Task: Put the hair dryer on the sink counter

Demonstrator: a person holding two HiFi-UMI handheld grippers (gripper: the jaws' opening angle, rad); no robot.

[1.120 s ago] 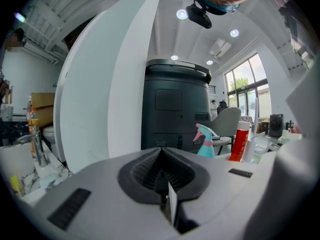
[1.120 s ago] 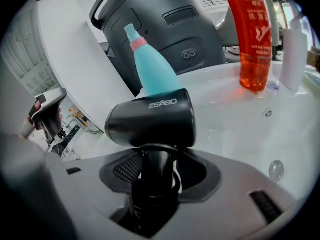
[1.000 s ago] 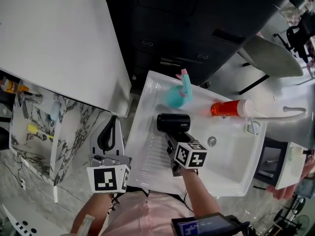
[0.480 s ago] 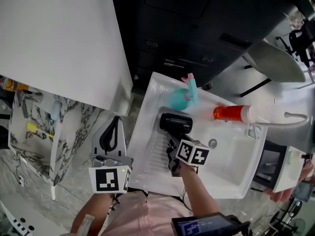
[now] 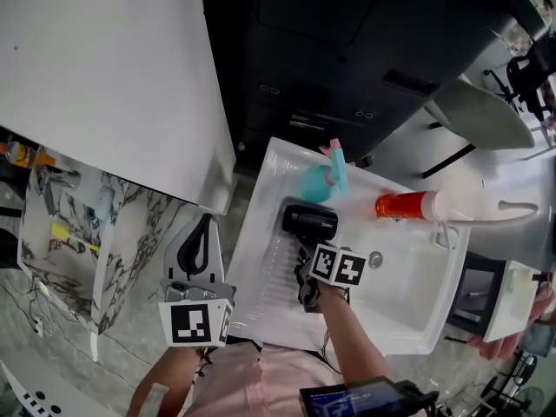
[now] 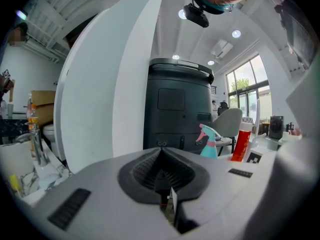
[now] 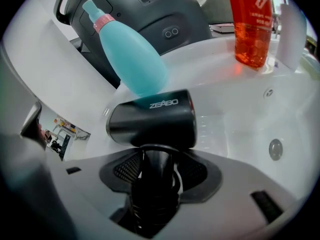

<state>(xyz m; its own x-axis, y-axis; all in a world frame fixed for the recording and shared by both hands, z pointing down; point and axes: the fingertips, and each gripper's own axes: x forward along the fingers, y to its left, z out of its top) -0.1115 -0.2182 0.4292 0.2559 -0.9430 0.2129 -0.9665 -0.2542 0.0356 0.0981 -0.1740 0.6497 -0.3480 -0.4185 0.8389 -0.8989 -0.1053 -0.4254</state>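
My right gripper [image 5: 306,257] is shut on the handle of the black hair dryer [image 5: 310,222]. The dryer's barrel lies crosswise over the left inner side of the white sink [image 5: 261,272], just in front of a teal spray bottle [image 5: 320,179]. In the right gripper view the handle runs down between the jaws of this gripper [image 7: 155,170], and the barrel [image 7: 152,118] sits right above them; whether it touches the sink I cannot tell. My left gripper [image 5: 198,233] hangs off the sink's left side, shut and empty, as the left gripper [image 6: 162,176] view shows.
An orange bottle [image 5: 404,205] and a white faucet [image 5: 499,208] stand on the sink's back rim, with the drain [image 5: 374,257] in the basin. A dark cabinet [image 5: 347,59] rises behind, a white panel [image 5: 104,76] at the left, a grey chair [image 5: 478,111] at the right.
My right gripper has rolled a little with the hair dryer in it and has barely shifted. The left gripper has stayed where it was.
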